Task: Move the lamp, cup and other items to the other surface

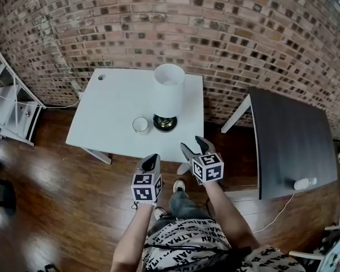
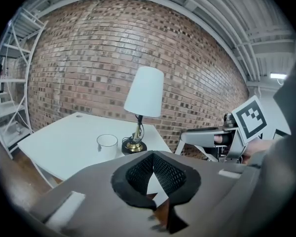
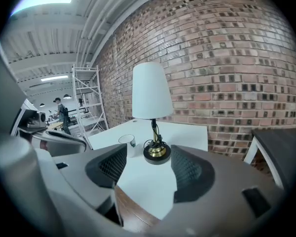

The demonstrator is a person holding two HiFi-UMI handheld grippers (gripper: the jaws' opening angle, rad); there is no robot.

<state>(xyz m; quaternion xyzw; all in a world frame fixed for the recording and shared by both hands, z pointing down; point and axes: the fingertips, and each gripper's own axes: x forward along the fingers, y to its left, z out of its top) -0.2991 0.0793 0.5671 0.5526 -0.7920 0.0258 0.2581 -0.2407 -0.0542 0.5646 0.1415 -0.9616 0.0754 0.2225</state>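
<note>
Lamp point(image 1: 168, 95) with a tall white shade, thin stem and round black-and-brass base stands at the near right of a white table point(image 1: 102, 118). A white cup point(image 1: 140, 124) sits just left of its base. A dark table point(image 1: 292, 140) stands to the right. Short of the white table's near edge, the left gripper point(image 1: 151, 158) has its jaw tips together and empty. The right gripper point(image 1: 195, 146) has its jaws apart, holding nothing.
</note>
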